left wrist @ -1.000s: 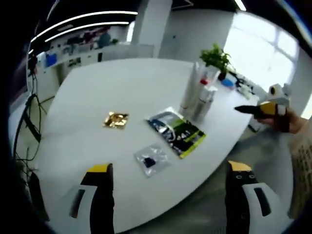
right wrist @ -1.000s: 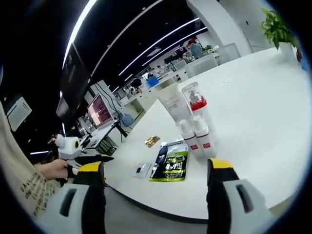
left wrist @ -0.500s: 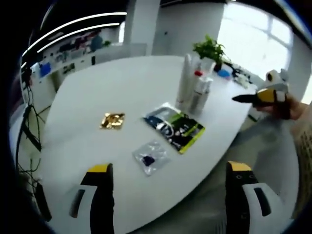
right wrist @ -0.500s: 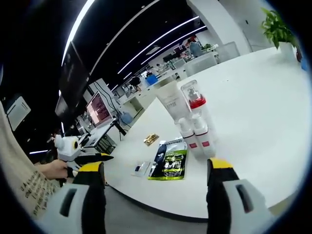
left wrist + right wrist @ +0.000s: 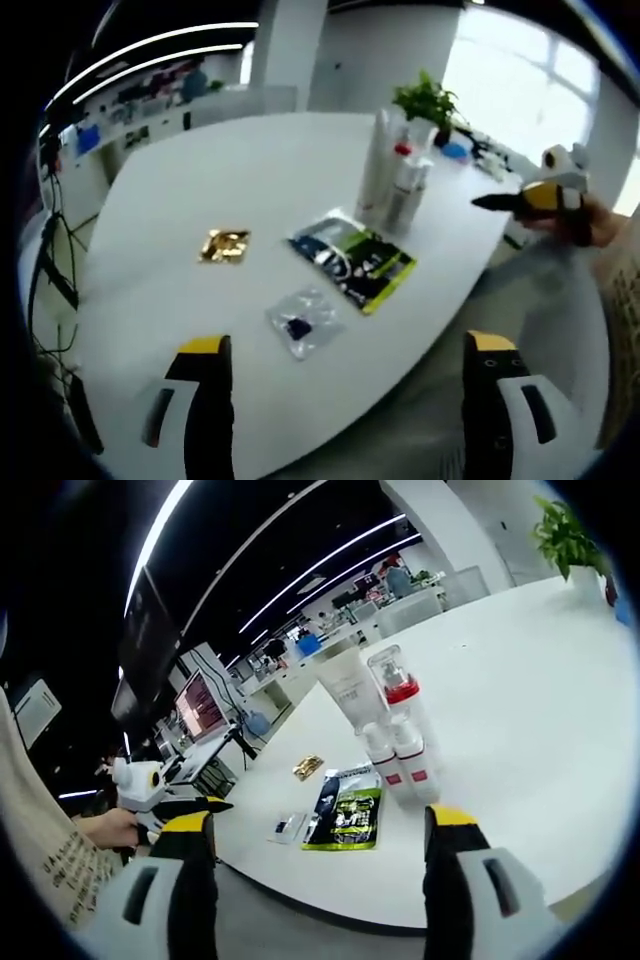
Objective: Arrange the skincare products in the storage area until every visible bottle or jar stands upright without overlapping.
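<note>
Several skincare containers stand upright in a tight cluster on the white table (image 5: 200,160): a tall white tube (image 5: 345,685) (image 5: 375,165), a clear pump bottle with a red collar (image 5: 395,695) (image 5: 403,165), and two small white bottles with red labels (image 5: 400,758) (image 5: 410,200). My left gripper (image 5: 347,343) hovers open above the near table edge, holding nothing. My right gripper (image 5: 320,818) is open too, off the table edge, well short of the bottles. Each gripper also shows in the other's view: the right gripper (image 5: 495,202) and the left gripper (image 5: 205,805), both in a person's hand.
A green-and-black sachet pack (image 5: 352,258) (image 5: 348,808) lies flat in front of the bottles. A gold packet (image 5: 224,245) (image 5: 308,768) and a small clear bag with something blue (image 5: 300,325) (image 5: 288,826) lie nearby. A potted plant (image 5: 425,100) (image 5: 570,535) stands at the far edge.
Both views have drifted slightly with the hands. Nothing on the table has moved, and both grippers remain open.
</note>
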Tool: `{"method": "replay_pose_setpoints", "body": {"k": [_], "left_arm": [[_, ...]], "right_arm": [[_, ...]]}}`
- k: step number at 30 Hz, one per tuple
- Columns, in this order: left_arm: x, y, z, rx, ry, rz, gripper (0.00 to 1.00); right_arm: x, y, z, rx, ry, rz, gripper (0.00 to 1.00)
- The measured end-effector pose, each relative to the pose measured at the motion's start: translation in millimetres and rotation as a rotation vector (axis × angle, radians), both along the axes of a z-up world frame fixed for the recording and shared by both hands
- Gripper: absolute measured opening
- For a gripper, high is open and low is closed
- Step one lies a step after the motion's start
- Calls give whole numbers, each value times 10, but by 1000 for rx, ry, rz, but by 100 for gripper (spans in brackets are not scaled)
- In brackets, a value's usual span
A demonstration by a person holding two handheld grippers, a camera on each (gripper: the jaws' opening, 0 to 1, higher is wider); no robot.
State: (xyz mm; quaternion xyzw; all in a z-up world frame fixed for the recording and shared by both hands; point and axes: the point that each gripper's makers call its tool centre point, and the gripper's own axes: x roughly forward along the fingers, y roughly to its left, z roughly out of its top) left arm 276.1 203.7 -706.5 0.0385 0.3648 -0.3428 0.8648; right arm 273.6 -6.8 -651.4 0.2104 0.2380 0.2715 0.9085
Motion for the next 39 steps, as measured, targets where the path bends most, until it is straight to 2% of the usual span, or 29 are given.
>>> {"method": "replay_pose_setpoints", "body": {"k": [11,18,29,39], "left_arm": [[40,90,-73,16,30,9,93],[149,206,-94,25,38,34,93],[504,265,-40,61,9,21,92],[807,246,-77,103,-5,-16,91]], "right_arm": [[2,-4,-12,7,12,-2,86],[7,-6,-23,15,23,-4,86],[-12,13,-49,13,41,10,86],[-12,-3,-71,9,53,5,85]]}}
